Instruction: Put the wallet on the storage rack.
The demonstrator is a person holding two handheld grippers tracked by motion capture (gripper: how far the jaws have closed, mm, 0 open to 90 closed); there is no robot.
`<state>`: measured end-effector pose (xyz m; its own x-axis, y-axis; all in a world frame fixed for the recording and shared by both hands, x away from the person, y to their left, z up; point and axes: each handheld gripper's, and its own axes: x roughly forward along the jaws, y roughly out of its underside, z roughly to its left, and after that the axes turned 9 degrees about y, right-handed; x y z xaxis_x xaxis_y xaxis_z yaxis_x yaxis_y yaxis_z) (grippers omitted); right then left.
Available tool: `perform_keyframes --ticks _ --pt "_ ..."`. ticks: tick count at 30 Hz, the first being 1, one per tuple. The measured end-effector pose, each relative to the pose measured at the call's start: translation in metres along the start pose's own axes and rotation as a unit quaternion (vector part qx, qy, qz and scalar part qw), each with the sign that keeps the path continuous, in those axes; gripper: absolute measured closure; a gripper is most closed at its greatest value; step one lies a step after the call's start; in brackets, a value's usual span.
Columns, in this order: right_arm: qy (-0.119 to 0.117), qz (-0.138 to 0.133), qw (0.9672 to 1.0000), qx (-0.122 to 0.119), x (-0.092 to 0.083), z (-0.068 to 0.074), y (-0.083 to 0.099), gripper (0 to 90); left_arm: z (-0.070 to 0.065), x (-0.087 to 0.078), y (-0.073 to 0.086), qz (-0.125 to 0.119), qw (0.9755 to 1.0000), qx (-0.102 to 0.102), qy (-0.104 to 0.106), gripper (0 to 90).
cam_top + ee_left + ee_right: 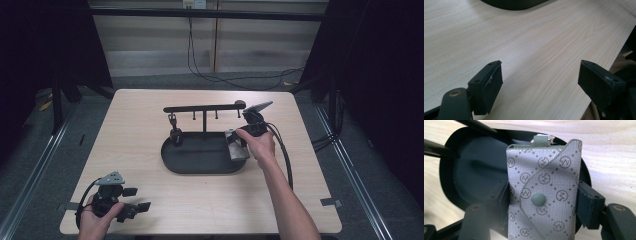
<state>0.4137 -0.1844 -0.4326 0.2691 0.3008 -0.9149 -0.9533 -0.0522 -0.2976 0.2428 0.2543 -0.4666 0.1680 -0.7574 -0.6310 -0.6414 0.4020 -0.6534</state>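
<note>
light: bright on the wooden table (150,150), dark all around | shadows: soft, under the black tray (200,162) | glare: pale shine on wood in gripper views | blur: a little soft, corners fuzzy

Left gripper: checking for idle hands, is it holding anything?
No, the left gripper has its jaws wide apart over bare table.

I work in a lab-type recording bay: a bare wooden surface (150,125) stands between black curtains (380,75), on grey carpet (350,165) with floor rails (35,165), and loose cables (220,75) run along the panelled back wall (150,40).
</note>
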Motion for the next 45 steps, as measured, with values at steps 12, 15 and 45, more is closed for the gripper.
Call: perform_keyframes --ticks 12,15,45 --pt "-0.015 -0.001 0.9998 0.010 0.025 0.004 0.004 35.1 0.000 0.000 0.000 -0.001 1.0000 -0.001 0.001 19.6" --pt "-0.010 0.001 0.9999 0.011 0.028 0.005 0.005 35.0 0.000 0.000 0.000 0.000 1.0000 0.000 0.001 19.6" --pt "-0.010 -0.029 0.9995 -0.011 0.022 0.000 0.013 30.8 -0.001 0.000 0.000 0.002 1.0000 0.002 0.008 21.6"
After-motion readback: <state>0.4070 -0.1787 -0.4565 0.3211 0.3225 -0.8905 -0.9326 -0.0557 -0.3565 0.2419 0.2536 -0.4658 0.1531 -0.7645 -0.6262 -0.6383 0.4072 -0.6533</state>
